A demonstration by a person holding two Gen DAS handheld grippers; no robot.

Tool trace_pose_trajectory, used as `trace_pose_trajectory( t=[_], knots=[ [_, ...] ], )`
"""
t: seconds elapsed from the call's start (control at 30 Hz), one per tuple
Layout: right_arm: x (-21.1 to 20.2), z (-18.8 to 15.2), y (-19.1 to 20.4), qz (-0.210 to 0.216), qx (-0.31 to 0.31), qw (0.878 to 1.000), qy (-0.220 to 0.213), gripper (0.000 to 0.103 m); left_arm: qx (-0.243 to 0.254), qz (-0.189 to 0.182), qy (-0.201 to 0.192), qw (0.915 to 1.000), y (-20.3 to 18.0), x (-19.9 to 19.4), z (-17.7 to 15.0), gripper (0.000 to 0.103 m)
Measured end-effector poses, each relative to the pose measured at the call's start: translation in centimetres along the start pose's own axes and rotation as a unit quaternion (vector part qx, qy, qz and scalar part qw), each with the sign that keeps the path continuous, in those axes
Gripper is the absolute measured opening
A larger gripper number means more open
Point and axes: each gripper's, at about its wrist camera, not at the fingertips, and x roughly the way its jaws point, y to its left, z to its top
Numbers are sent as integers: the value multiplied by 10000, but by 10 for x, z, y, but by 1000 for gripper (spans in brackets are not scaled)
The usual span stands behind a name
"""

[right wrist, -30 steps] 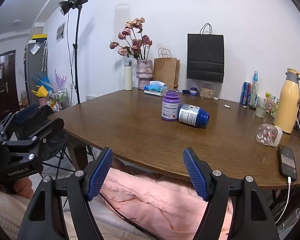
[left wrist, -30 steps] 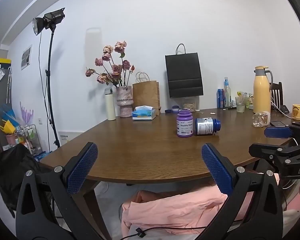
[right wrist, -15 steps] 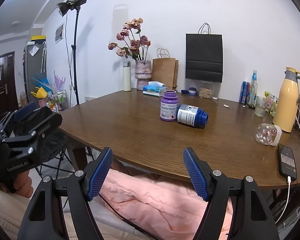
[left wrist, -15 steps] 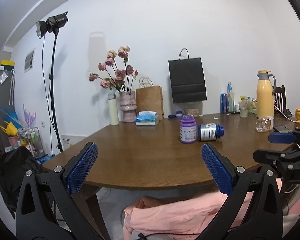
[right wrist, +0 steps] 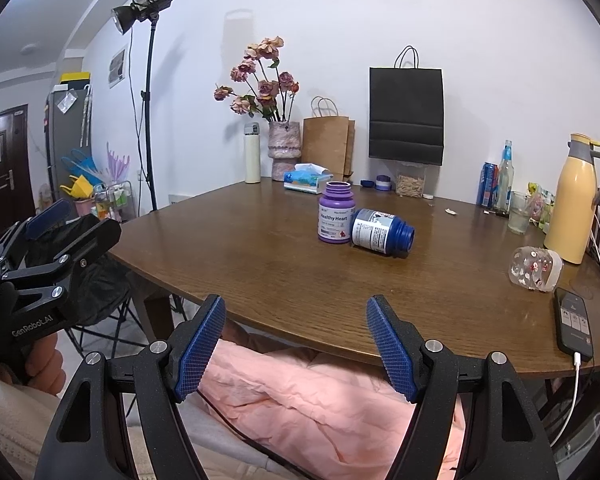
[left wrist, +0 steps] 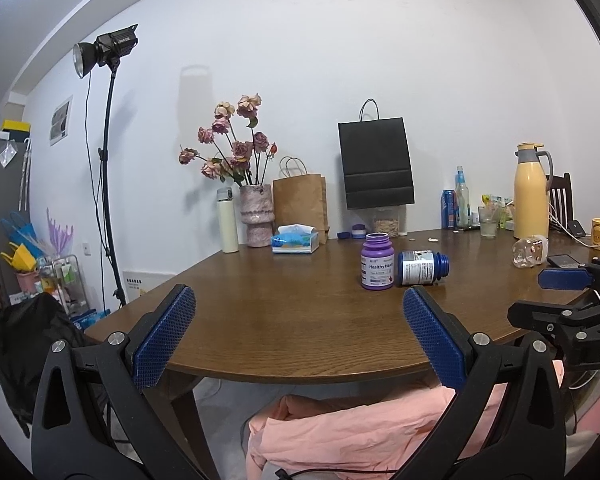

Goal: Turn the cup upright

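A clear patterned cup (right wrist: 535, 269) lies on its side near the right end of the brown table (right wrist: 260, 264), next to a yellow thermos (right wrist: 577, 200). The left wrist view shows the same cup (left wrist: 530, 251) far to the right. My right gripper (right wrist: 296, 304) is open and holds nothing, hovering at the table's near edge, well short of the cup. My left gripper (left wrist: 298, 300) is also open, off the near edge. Each gripper shows at the side of the other's view.
A purple bottle (right wrist: 336, 218) stands mid-table beside a blue bottle (right wrist: 382, 232) on its side. A phone on a cable (right wrist: 574, 326) lies just in front of the cup. Vase, tissue box, bags, cans and a glass line the back. Pink fabric (right wrist: 320, 392) lies below the edge.
In the right wrist view the left gripper has lifted a little. The left view has shifted slightly. Both grippers stay open and the cup has not moved.
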Motion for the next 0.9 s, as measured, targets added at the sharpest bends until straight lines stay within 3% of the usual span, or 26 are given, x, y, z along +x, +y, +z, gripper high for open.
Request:
trace_pose_trajectory(
  t=[0.9],
  knots=[
    [0, -1, 1, 4, -27, 10000, -9, 78, -42, -2, 43, 10000, 1, 0, -1, 103]
  ],
)
